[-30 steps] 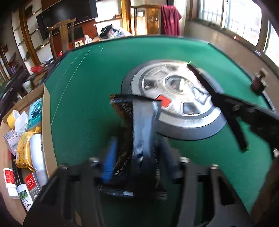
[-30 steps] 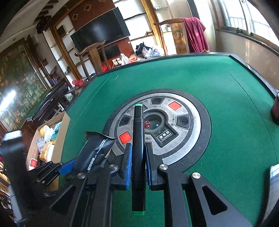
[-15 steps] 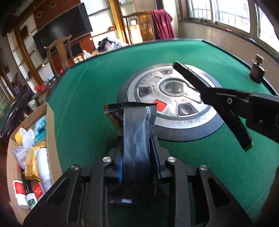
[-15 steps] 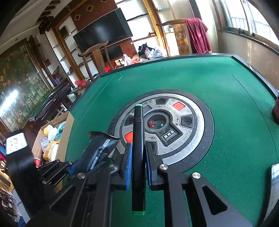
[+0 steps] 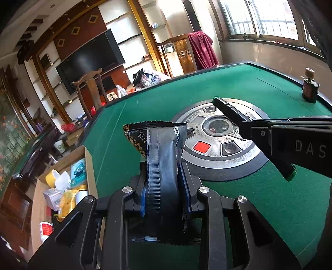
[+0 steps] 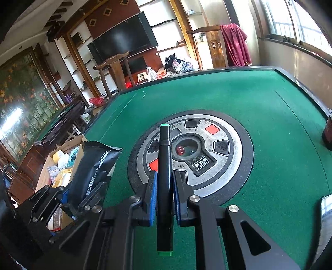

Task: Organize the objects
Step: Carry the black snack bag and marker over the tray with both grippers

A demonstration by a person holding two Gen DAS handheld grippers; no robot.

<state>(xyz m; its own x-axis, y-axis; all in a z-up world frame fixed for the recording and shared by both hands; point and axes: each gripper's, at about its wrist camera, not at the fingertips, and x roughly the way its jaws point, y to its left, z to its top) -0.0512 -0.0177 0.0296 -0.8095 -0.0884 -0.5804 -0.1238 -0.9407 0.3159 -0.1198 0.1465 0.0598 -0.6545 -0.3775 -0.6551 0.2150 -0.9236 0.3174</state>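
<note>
Nearest the left wrist camera, the left gripper [image 5: 164, 187] has its fingers [image 5: 143, 193] clenched on a black foil packet [image 5: 164, 157], which stands upright between them above the green felt surface [image 5: 238, 199]. The jaws have just been closing on it. To its right, the right gripper [image 6: 164, 195] grips a black marker [image 6: 164, 166] with green ends, its fingers pressed on the barrel and the marker pointing forward over the surface.

Beyond both lies a round metal control panel [image 6: 228, 157] set into the middle of the felt, with red buttons and a small dice window. Off the left edge sits an open cardboard box [image 5: 62, 166] holding small bottles, packets and a roll of tape. A small dark bottle [image 5: 309, 89] stands near the far right edge.

Farther back stand carved wooden chairs [image 6: 116, 66], one draped with a red cloth [image 6: 236, 45], then shelving around a dark television [image 6: 122, 41], with barred windows [image 5: 259, 18] at right.
</note>
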